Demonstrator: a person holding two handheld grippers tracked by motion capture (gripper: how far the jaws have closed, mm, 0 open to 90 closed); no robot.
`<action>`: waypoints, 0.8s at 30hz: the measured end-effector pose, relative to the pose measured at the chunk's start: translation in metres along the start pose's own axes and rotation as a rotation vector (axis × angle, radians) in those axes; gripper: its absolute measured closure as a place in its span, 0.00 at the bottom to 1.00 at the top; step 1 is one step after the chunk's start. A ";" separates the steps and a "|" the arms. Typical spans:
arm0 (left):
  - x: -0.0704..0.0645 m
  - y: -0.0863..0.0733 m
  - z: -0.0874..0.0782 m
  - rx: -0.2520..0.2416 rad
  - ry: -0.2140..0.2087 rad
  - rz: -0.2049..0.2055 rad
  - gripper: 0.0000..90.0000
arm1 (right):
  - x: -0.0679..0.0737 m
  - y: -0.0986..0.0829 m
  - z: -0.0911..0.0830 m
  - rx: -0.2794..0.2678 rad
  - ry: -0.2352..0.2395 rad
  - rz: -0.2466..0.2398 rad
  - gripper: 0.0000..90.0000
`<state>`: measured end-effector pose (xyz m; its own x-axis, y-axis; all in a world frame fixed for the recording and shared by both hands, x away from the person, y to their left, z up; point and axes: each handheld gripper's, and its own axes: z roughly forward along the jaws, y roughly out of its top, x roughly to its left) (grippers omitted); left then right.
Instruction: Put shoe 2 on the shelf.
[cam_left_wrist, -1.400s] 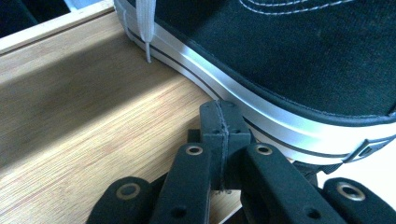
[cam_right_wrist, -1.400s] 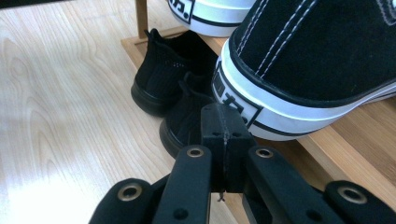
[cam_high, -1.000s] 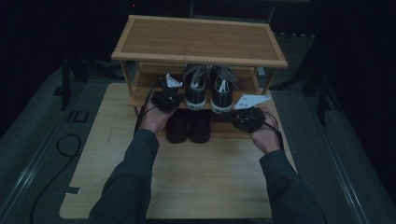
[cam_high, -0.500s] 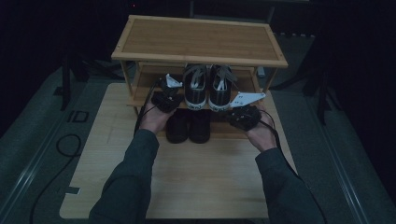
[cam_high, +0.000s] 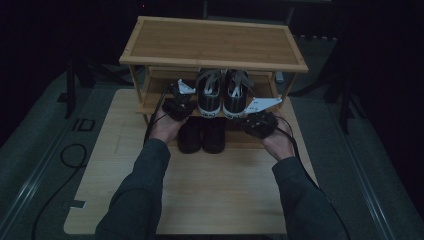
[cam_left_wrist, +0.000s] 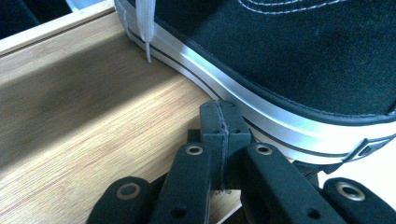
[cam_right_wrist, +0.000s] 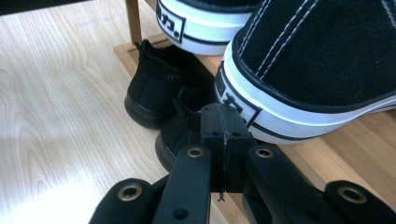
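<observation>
Now both grippers flank sneaker pair (cam_high: 221, 95) on rack mid shelf (cam_high: 156, 102); left gripper (cam_left_wrist: 219, 122) & right gripper (cam_right_wrist: 221, 126) jaws clenched, empty. Step: approach. Next: spread jaws, grab heels.

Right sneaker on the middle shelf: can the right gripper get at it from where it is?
Probably yes. The right gripper sits just off the right sneaker near its heel, nothing between them. Its jaws are shut, though, so they would have to open before gripping it.
</observation>
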<state>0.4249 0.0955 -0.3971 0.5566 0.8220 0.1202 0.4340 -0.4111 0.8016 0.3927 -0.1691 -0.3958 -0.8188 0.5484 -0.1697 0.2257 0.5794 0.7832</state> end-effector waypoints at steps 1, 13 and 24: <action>0.000 0.000 0.000 0.000 0.000 0.000 1.00 | 0.000 0.000 0.001 0.000 -0.002 0.001 1.00; -0.002 0.001 0.000 0.006 0.011 0.001 1.00 | -0.002 -0.001 0.002 -0.013 0.009 0.022 1.00; -0.003 0.004 0.000 0.016 0.017 0.007 1.00 | -0.002 -0.001 0.002 -0.016 0.009 0.020 1.00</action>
<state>0.4248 0.0917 -0.3943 0.5477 0.8255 0.1360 0.4412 -0.4231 0.7914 0.3951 -0.1701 -0.3974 -0.8190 0.5541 -0.1490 0.2335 0.5591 0.7956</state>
